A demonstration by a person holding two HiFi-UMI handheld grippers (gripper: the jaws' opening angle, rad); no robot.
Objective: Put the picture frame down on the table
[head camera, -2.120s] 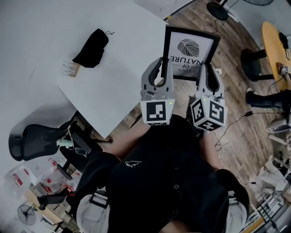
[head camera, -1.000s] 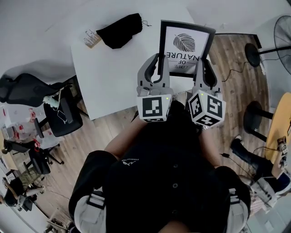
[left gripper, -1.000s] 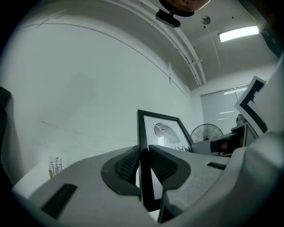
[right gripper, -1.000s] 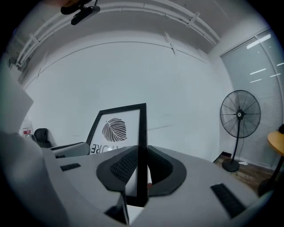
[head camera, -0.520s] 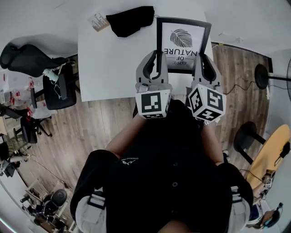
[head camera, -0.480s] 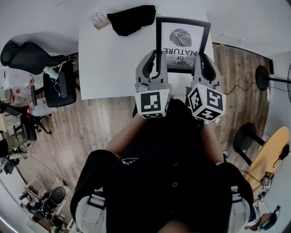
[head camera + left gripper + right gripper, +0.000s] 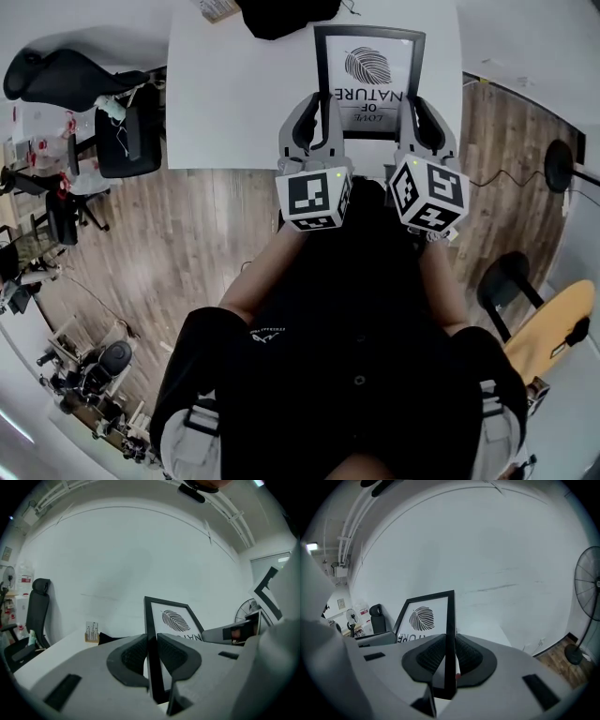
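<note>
A black picture frame [image 7: 370, 80] with a leaf print and the words "LOVE OF NATURE" is held over the near right part of the white table [image 7: 234, 103]. My left gripper [image 7: 319, 117] is shut on the frame's left bar [image 7: 151, 653]. My right gripper [image 7: 412, 117] is shut on its right bar [image 7: 449, 644]. The frame's face [image 7: 177, 623] shows in the left gripper view, and its print [image 7: 419, 620] in the right gripper view. Whether the frame touches the table cannot be told.
A black cloth [image 7: 281, 14] and a small card [image 7: 217, 9] lie at the table's far edge. Black office chairs [image 7: 103, 108] stand left of the table on the wooden floor. A fan base [image 7: 561, 159] and cable lie to the right.
I have turned toward the table and moved closer. The frame, still held by both grippers, has come from beside the table's corner to over its surface.
</note>
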